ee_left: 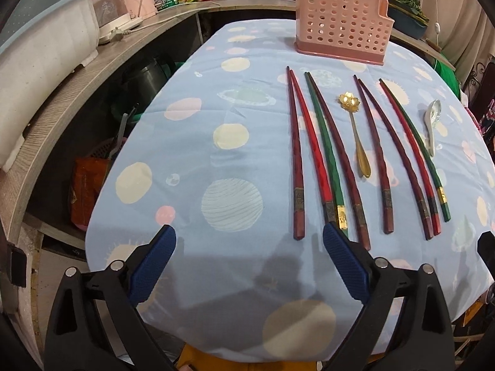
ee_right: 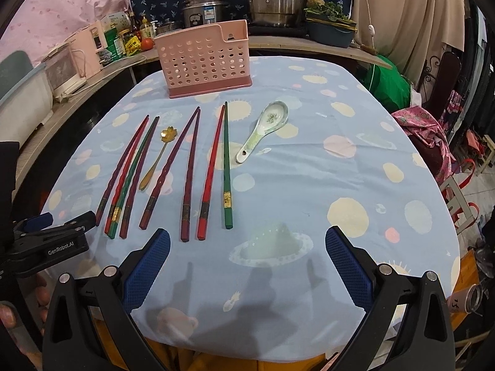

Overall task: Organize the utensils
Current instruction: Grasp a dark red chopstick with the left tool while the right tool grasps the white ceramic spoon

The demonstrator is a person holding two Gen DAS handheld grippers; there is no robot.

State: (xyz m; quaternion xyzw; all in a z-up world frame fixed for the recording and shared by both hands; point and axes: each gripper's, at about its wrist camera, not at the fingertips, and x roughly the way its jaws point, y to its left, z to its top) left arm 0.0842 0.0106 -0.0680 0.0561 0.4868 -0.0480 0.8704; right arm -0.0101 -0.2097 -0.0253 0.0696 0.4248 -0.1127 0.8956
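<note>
Several red, dark red and green chopsticks lie side by side on the blue patterned tablecloth. A gold flower-bowl spoon lies among them. A white ceramic spoon lies to their right. An empty pink perforated utensil holder stands at the table's far side. My left gripper is open and empty near the table's front edge, left of the chopstick ends; it also shows in the right wrist view. My right gripper is open and empty, just in front of the chopsticks.
A wooden counter runs along the left with a white tub, appliances and bottles. Steel pots and a tray of greens stand behind the holder. A green bag and pink cloth sit right of the table.
</note>
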